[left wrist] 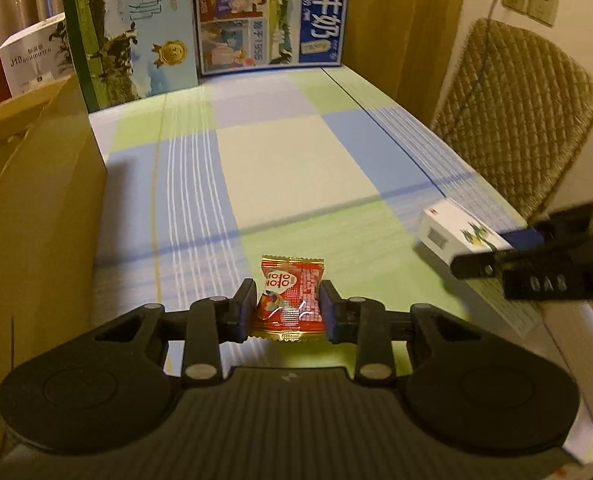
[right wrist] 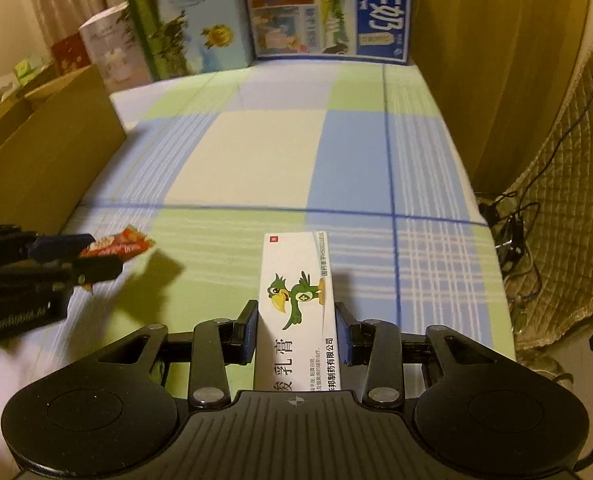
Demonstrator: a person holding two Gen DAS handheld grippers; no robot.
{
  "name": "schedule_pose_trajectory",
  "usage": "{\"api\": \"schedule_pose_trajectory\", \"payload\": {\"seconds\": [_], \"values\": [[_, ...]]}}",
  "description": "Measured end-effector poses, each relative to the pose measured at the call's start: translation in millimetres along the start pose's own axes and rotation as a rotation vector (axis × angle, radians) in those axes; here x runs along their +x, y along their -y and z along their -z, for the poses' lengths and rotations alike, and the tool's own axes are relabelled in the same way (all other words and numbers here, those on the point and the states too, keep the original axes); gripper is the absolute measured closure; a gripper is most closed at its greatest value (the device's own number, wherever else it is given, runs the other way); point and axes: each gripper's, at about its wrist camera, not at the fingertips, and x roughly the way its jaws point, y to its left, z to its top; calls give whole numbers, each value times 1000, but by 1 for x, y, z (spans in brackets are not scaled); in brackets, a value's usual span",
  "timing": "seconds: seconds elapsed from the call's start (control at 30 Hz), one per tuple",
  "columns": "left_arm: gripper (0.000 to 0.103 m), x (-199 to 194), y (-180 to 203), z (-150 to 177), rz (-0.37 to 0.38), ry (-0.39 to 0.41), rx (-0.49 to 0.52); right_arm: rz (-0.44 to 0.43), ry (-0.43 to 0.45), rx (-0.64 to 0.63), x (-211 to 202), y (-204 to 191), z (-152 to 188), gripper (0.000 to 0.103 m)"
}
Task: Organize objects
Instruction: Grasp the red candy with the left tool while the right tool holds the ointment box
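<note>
My left gripper (left wrist: 286,312) pinches a red snack packet (left wrist: 290,298) by its sides, lifted off the checked tablecloth (left wrist: 296,152). My right gripper (right wrist: 295,330) clamps a white ointment box (right wrist: 296,308) lengthwise, right of the packet. Cardboard box (left wrist: 44,184) left of the cloth is probably the drop spot.

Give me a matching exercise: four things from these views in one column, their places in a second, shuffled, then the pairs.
Things:
1. red snack packet
2. white ointment box with the green parrot
3. blue milk carton
4. open cardboard box

Places:
A. standing at the far end of the checked tablecloth
B. between the fingers of the right gripper
C. along the table's left edge
D. between the fingers of the left gripper

Pairs: 1-D, 2-B, 3-A, 4-C
</note>
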Motion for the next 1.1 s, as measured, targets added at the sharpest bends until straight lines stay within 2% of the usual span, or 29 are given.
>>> {"api": "schedule_pose_trajectory", "payload": {"seconds": [0.13,0.2,0.3,0.47,0.7,0.8,0.9,1.1], "values": [[75,-4,-3,21,43,-7,-33,10,-27,-50,4,-7,8,67],[75,-2,1,26,50,-21,-1,13,-31,-46,7,-6,9,67],[75,4,5,33,22,-28,32,2,-34,-28,9,-5,9,67],[70,6,4,46,10,-33,52,1,-41,-70,12,-7,10,67],[70,4,2,50,32,-33,73,-13,-49,-31,12,3,12,67],[76,6,4,49,38,-37,79,-16,-65,-20,9,4,13,64],[79,5,9,48,44,-41,106,9,-97,-36,7,1,17,54],[80,4,11,48,35,-47,111,28,-102,-57,8,-1,23,53]]}}
